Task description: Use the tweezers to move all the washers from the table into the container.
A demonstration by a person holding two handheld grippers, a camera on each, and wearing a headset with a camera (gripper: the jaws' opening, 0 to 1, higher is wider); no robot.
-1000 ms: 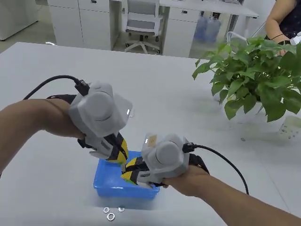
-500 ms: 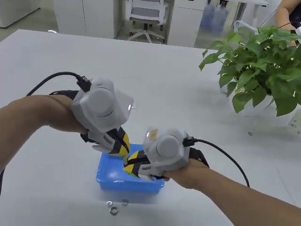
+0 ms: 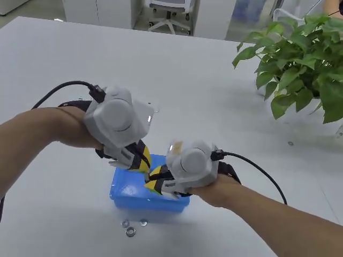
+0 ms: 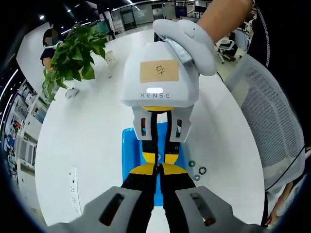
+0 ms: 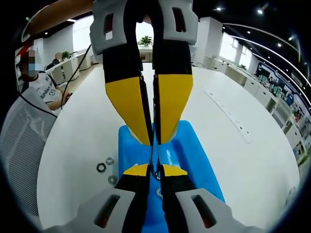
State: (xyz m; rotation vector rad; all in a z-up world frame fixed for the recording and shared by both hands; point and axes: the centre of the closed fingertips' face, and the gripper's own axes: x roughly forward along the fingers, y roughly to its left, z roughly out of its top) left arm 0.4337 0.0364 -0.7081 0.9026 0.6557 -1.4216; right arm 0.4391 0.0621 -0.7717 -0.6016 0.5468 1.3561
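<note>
The blue container (image 3: 128, 194) sits on the white table, with three washers (image 3: 130, 231) lying just in front of it. Both grippers meet tip to tip over the container. My left gripper (image 3: 144, 167) comes in from the upper left and my right gripper (image 3: 153, 185) from the right. In the right gripper view, thin tweezers (image 5: 154, 145) run between the left gripper's yellow pads (image 5: 130, 111) and down into my right gripper (image 5: 155, 171). Both pairs of jaws are closed on the tweezers. The left gripper (image 4: 156, 168) faces the container (image 4: 128, 155), with the washers (image 4: 197, 171) beside it. A small ring (image 5: 159, 192) lies inside the container (image 5: 194, 160).
A leafy potted plant (image 3: 300, 69) stands at the table's far right. A white power strip (image 5: 228, 114) lies on the table beyond the container. Cables trail from both grippers. A person (image 5: 46, 90) sits at the table's edge in the right gripper view.
The head camera has tilted down and nearer. Both grippers stay tip to tip over the container, and the washers on the table have not moved.
</note>
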